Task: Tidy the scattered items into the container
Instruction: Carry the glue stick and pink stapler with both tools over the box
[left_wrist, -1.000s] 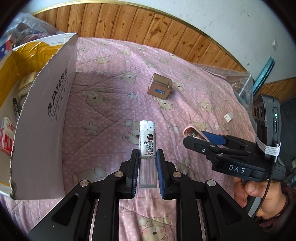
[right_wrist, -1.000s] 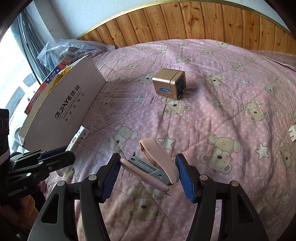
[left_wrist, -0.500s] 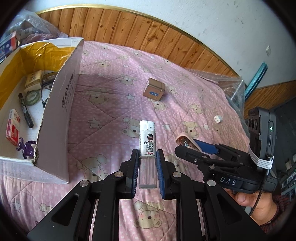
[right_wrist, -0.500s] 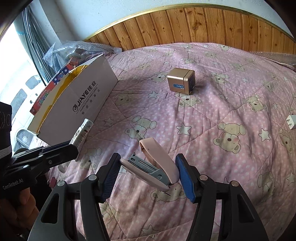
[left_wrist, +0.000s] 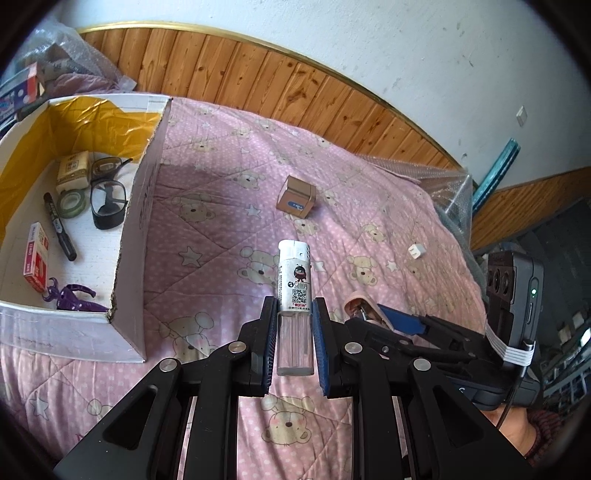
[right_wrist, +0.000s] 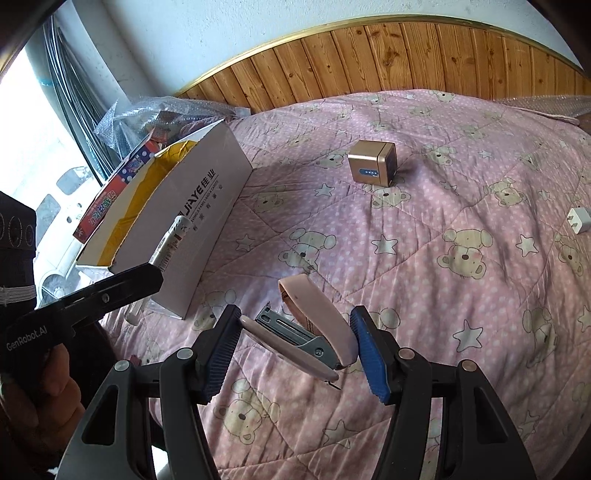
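Both tongs risen, left tongs (left_wrist: 294, 341) clamping lighter (left_wrist: 294, 295), right tongs (right_wrist: 293, 349) gripping stapler (right_wrist: 306, 328)

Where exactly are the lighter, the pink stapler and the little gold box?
lighter (left_wrist: 294, 269): left wrist view, on its white printed upper half.
pink stapler (right_wrist: 317, 314): right wrist view, on its raised pink top arm.
gold box (right_wrist: 371, 162): right wrist view, on its top face.

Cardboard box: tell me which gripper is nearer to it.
Left. The left gripper, shut on the lighter, hangs just beside the cardboard box near its corner. The right gripper, holding the pink stapler, is farther out over the quilt.
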